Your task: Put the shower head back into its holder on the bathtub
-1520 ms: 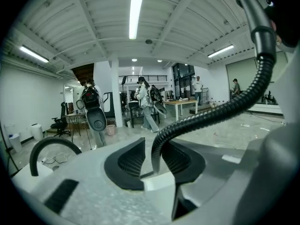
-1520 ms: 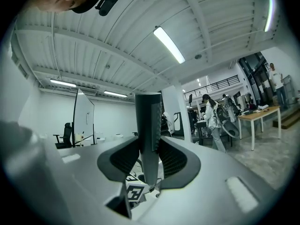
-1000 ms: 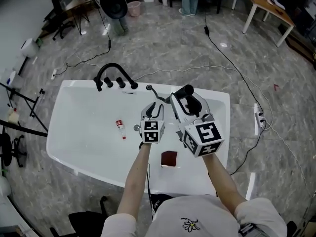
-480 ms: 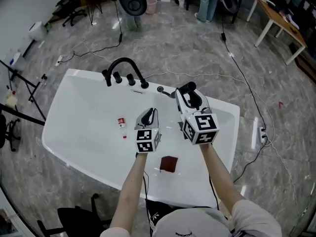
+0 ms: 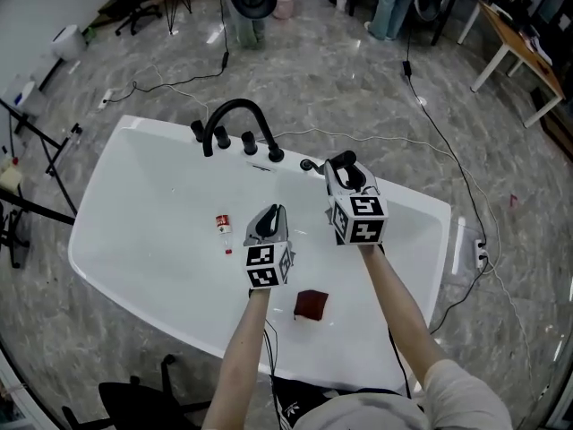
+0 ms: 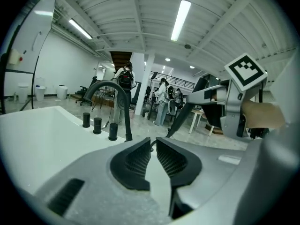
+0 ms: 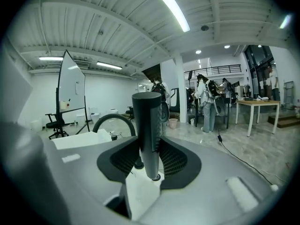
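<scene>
A black shower head stands upright in my right gripper, whose pads are shut on its handle. It hangs over the far rim of the white bathtub, just right of the small black holder. The black arched faucet with its knobs stands further left on that rim. My left gripper hovers over the tub's inside, lower left of the right one. Its jaws stand almost together. A short piece of thin dark hose shows pinched at their tips.
A small red-and-white bottle and a dark red square lie on the tub floor. Cables run over the marble floor behind and right of the tub. A stand's black legs reach in at the left.
My left gripper's jaws went from wide open to nearly together and it drew back toward me. The right gripper sank with the shower head, closer to the tub's far rim.
</scene>
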Action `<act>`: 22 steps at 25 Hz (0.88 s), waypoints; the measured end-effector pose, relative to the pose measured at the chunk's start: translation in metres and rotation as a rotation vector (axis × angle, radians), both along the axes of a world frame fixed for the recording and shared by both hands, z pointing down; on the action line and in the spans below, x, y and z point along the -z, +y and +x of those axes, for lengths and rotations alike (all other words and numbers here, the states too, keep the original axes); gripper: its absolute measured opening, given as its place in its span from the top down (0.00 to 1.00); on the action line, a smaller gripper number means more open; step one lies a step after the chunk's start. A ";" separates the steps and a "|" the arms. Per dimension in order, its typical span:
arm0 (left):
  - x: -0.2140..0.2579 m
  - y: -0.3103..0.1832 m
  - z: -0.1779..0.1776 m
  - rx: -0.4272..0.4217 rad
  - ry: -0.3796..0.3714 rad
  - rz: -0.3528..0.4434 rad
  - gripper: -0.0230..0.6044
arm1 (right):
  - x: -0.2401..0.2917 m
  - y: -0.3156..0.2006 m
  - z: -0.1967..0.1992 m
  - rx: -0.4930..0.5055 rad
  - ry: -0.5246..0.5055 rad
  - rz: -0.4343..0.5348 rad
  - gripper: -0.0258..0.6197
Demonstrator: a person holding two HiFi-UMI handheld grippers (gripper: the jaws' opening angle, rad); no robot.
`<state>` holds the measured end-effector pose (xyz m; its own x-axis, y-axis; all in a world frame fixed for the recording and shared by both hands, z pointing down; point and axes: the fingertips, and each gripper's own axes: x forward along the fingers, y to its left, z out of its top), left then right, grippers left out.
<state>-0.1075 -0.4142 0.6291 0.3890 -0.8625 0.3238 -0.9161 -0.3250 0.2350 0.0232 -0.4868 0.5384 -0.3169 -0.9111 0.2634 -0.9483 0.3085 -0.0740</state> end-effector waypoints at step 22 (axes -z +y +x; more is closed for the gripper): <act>-0.063 0.005 -0.025 0.061 0.120 -0.083 0.91 | -0.137 -0.068 -0.021 -0.053 0.079 -0.271 0.75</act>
<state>-0.1329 -0.4089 0.6925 0.3768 -0.8581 0.3489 -0.8972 -0.2444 0.3680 0.0019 -0.5547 0.6750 -0.2394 -0.8190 0.5215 -0.9688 0.2371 -0.0723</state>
